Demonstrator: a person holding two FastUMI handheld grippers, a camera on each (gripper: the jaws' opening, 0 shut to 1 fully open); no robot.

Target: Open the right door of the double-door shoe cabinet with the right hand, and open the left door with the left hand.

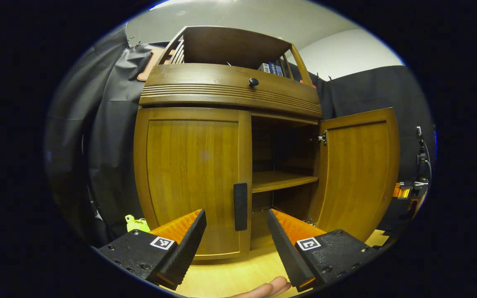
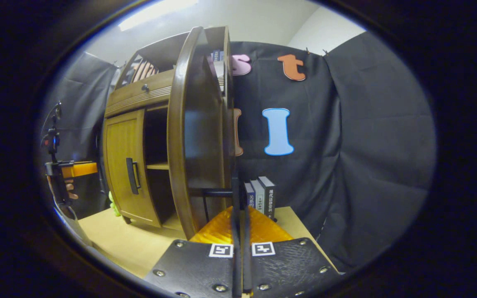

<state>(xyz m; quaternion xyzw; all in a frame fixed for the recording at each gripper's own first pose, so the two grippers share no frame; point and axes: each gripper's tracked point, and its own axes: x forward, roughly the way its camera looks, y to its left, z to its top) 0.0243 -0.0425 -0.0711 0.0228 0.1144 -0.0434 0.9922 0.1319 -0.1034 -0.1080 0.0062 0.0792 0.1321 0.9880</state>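
Note:
The wooden shoe cabinet (image 1: 230,89) stands on a light table. Its left door (image 1: 193,178) is closed, with a dark vertical handle (image 1: 240,206) at its inner edge. My left gripper (image 1: 236,217) is open in front of that handle, fingertips on either side of it in the left gripper view, still apart from the door. The right door (image 1: 358,169) is swung wide open, showing a shelf (image 1: 282,180). In the right gripper view this door (image 2: 197,136) appears edge-on, and my right gripper (image 2: 238,219) is shut on its thin dark handle (image 2: 235,198).
Three books (image 2: 259,196) stand on the table behind the open right door. A green object (image 1: 137,223) lies left of the cabinet's foot. A drawer knob (image 1: 254,82) sits above the doors. A person's fingers (image 1: 267,287) show under my left gripper.

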